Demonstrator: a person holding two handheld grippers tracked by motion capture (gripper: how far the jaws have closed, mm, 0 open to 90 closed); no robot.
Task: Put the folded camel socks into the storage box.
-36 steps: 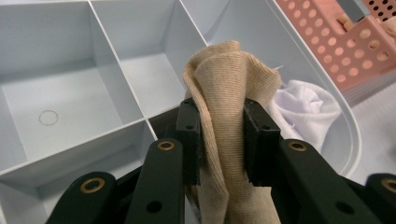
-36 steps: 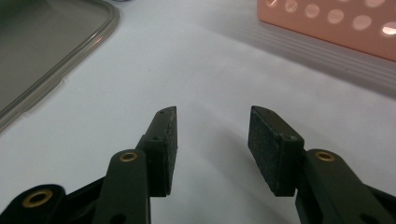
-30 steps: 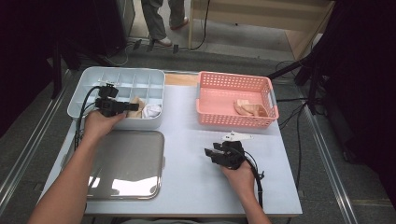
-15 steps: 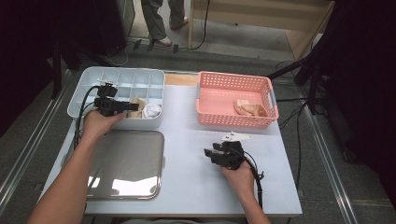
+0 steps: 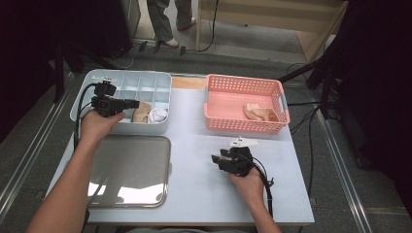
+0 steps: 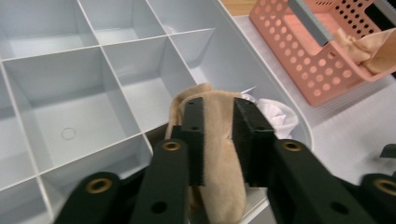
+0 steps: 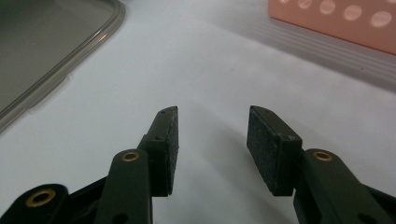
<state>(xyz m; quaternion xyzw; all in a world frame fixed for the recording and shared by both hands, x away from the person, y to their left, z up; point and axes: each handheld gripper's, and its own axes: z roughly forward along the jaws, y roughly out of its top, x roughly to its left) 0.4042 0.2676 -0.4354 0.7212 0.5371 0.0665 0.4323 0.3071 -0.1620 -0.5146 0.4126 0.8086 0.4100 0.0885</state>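
Tan cloth [image 6: 219,154] sits pinched between your left claw's [image 6: 218,140] pads, low centre of the left gripper view, over the grey organizer [image 6: 70,93]; the jaws have just closed on it. Your right claw [image 7: 212,149] is spread, holding nothing, above the table [image 7: 210,60].

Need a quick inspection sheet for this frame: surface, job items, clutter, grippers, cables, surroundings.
Surface: pale blue-white tabletop, bare in the middle.
Job's things: beige rolled cloth over the near compartments of the grey plastic divided organiser box; white crumpled cloth in the compartment beside it; more beige cloth in the pink perforated plastic basket.
Clutter: shiny metal tray at the near left, nothing on it.
Grippers: left gripper has just been closing and clamps the beige rolled cloth; right gripper open, low over bare table.
Cables: black cable trails from the right gripper along the forearm.
Surroundings: a person's legs beyond the table; wooden furniture behind.
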